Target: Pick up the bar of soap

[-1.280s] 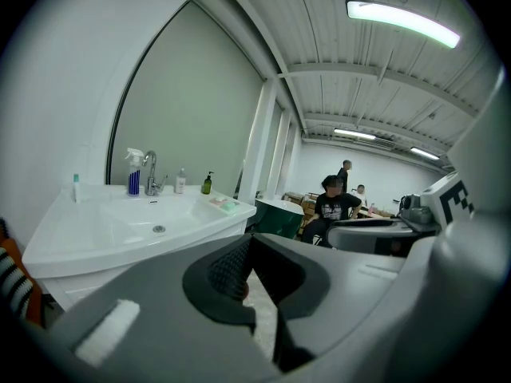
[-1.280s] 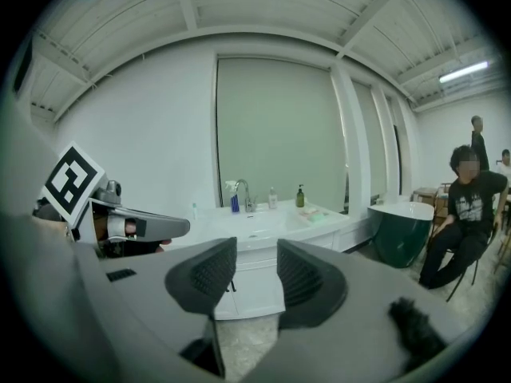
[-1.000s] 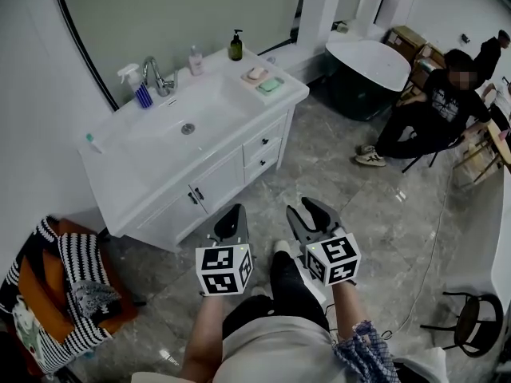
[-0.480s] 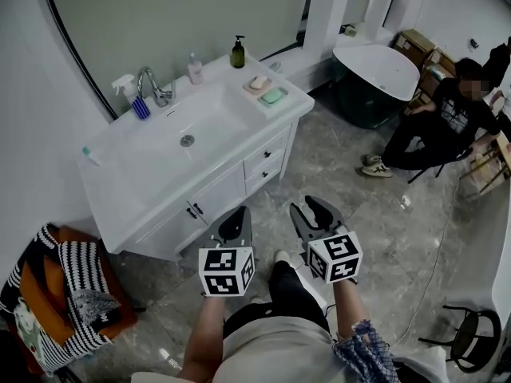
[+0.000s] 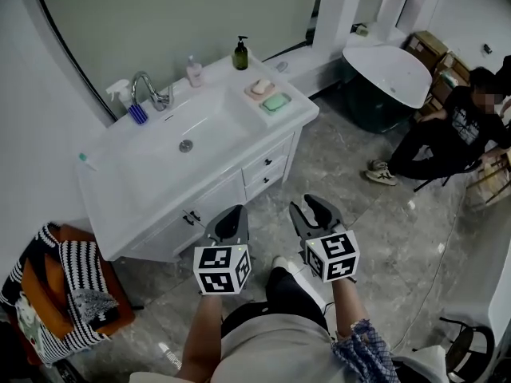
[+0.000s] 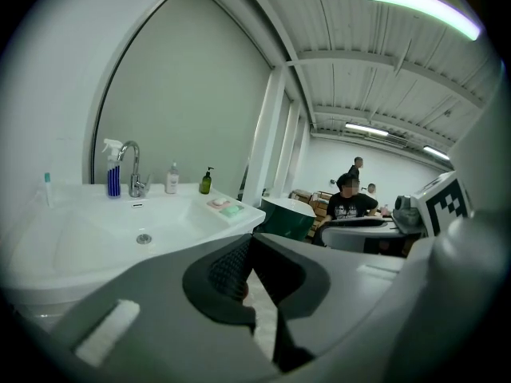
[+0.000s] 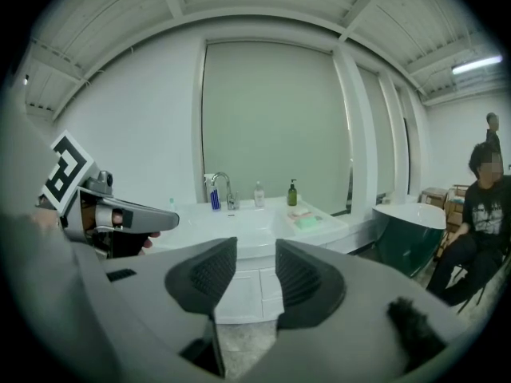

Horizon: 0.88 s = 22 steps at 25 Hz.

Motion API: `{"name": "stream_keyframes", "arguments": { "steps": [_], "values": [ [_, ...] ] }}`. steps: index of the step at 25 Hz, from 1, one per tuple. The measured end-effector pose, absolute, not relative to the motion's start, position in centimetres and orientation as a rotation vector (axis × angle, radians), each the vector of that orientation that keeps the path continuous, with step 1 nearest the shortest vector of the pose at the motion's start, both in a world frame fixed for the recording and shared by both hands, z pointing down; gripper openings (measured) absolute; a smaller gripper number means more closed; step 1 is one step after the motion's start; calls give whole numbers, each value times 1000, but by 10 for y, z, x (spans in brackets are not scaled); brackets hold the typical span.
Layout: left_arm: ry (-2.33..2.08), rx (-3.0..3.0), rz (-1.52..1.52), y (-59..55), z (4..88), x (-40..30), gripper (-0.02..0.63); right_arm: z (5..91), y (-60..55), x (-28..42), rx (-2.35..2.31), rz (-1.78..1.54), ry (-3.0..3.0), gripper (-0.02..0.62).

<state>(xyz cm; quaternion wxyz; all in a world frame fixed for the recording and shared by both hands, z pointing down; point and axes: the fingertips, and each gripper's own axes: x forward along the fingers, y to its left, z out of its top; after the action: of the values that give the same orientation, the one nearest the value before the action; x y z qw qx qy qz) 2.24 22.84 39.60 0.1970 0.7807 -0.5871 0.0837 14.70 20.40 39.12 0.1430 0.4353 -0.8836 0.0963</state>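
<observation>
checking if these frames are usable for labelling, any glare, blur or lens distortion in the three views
Head view: evenly lit, sharp, walls bowed slightly; the pink soap bar is small but clear. Left gripper view: strong fisheye, black rim, ceiling light strip blown out, own tongs soft. Right gripper view: same fisheye, no glare, vanity sharp.
</observation>
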Motion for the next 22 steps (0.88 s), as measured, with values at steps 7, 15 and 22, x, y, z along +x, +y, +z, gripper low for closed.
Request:
{"name": "stream_keyframes", "arguments": {
  "steps": [7, 15, 22],
  "values": [
    [-1659, 2190, 253, 191, 396, 45, 8, 395, 167, 166, 1219, 283, -2550, 153],
    [-1678, 2142, 257, 157, 406, 57, 8, 401, 129, 175, 1167, 282, -2578, 153],
    [-1703, 2105, 256, 133, 411, 65, 8, 404, 100, 187, 1134, 284, -2591, 153]
  ]
}}
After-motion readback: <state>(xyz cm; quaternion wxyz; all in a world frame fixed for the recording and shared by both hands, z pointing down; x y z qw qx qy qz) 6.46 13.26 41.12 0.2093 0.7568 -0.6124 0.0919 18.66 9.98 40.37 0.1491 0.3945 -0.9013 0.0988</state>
